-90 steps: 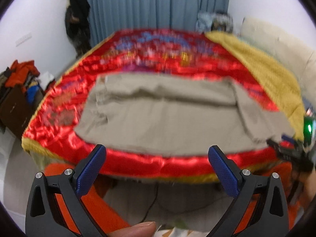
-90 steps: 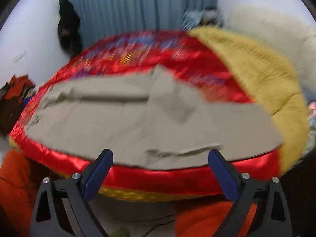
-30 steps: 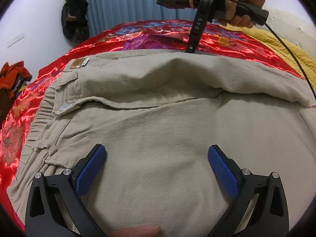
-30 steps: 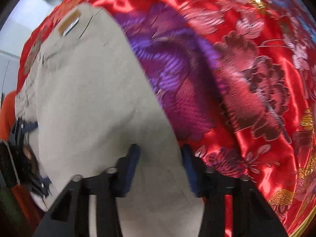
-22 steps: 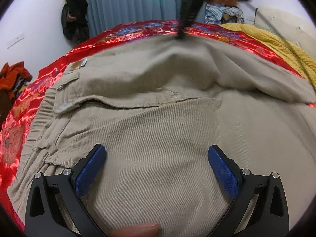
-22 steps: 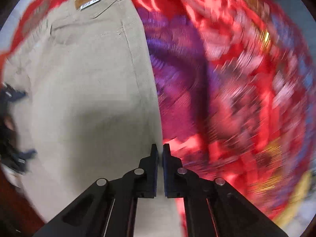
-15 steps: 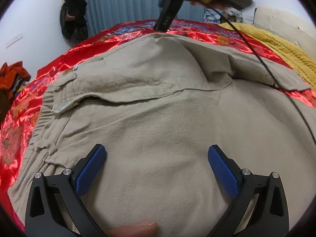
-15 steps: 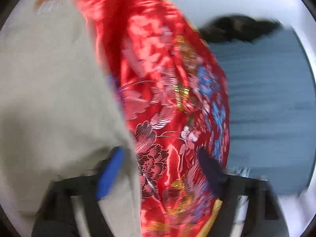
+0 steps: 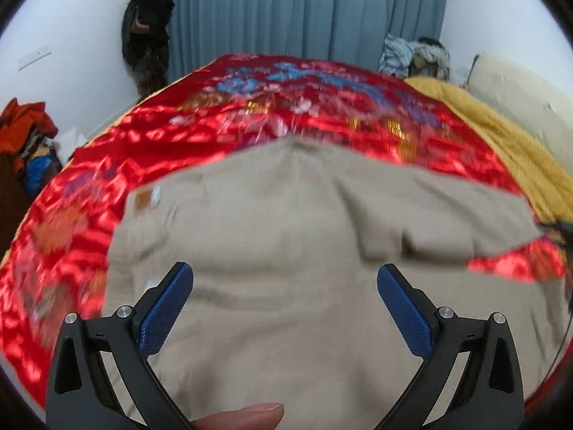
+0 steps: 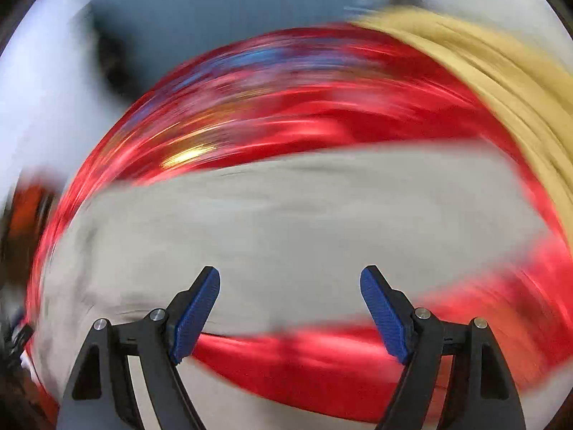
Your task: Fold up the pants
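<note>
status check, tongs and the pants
Left tongs open, empty. Right tongs open, empty. Beige cotton pants lying on red satin bedspread, one fold laid over. Nothing in the way.

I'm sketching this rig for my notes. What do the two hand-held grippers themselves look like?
Both match. The left hand-held gripper has matte black angular plastic arms with triangular cut-outs, silver round pivot bolts, and flat blue finely textured finger pads. The right hand-held gripper shows the same black frame, silver bolts and blue pads. No markings or sleeves are visible.

1 pants (image 9: 286, 236), 2 grippers, 1 bedspread (image 9: 107, 150)
</note>
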Motion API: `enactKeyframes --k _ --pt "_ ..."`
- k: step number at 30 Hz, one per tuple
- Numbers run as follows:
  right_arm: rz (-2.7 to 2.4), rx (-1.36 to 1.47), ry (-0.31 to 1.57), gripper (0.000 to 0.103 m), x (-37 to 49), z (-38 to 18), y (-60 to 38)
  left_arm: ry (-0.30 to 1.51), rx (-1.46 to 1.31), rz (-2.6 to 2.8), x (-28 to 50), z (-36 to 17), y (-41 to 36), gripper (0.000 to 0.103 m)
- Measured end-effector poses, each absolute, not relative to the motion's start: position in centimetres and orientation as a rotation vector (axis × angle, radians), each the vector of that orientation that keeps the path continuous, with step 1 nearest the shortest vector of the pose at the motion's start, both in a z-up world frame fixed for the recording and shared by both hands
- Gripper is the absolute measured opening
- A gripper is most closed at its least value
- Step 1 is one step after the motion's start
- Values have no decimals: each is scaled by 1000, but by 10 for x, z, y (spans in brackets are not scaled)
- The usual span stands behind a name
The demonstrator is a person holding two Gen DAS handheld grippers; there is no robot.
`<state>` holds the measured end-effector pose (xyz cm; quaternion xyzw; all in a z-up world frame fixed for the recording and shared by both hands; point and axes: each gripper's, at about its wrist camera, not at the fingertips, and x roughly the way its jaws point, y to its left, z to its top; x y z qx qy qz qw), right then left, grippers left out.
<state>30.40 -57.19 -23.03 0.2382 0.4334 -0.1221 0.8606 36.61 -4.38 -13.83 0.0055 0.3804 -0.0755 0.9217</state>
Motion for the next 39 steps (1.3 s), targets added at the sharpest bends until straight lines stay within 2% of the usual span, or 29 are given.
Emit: enactKeyframes --k 4,8,9,11,12,15,18,20,22,24,25,27,29,30,32,36,39 --pt "-462 786 814 79 244 -249 -688 828 18 -112 428 -172 -50 102" --pt "-348 971 801 78 260 -273 -728 956 35 -88 459 -230 -39 103" --pt "-355 958 813 75 272 -275 -729 963 22 -101 460 -234 -36 103" --pt "-390 867 852 49 299 -268 -729 958 24 -121 459 -233 -36 103" --pt "-397 780 878 5 316 -258 -724 963 33 -131 459 -234 -37 103" --pt "-367 474 797 3 348 -212 -722 978 57 -172 459 -237 -40 102" --pt "-481 61 846 4 383 -195 -716 984 91 -197 461 -241 -44 103" --pt "-566 -4 957 15 393 -210 -718 984 107 -187 457 -242 -44 103" --pt "-612 37 978 47 391 -215 -718 984 118 -181 456 -241 -45 103" --pt "-609 121 889 63 362 -207 -704 992 128 -171 455 -238 -46 103" --pt "-586 157 859 66 353 -205 -693 998 144 -153 452 -233 -47 102" --pt "-457 233 825 68 323 -199 -653 986 158 -132 438 -219 -53 102" --pt "-298 263 836 73 305 -199 -608 943 136 -197 406 -198 -67 102" --pt "-192 269 835 79 287 -196 -575 930 127 -237 388 -190 -79 102" --pt "1 284 822 81 249 -192 -513 926 114 -312 357 -183 -103 102" --pt "269 369 866 81 194 -205 -424 1004 100 -457 303 -198 -161 102" --pt "359 427 984 81 173 -234 -391 1062 158 -466 281 -221 -187 102"
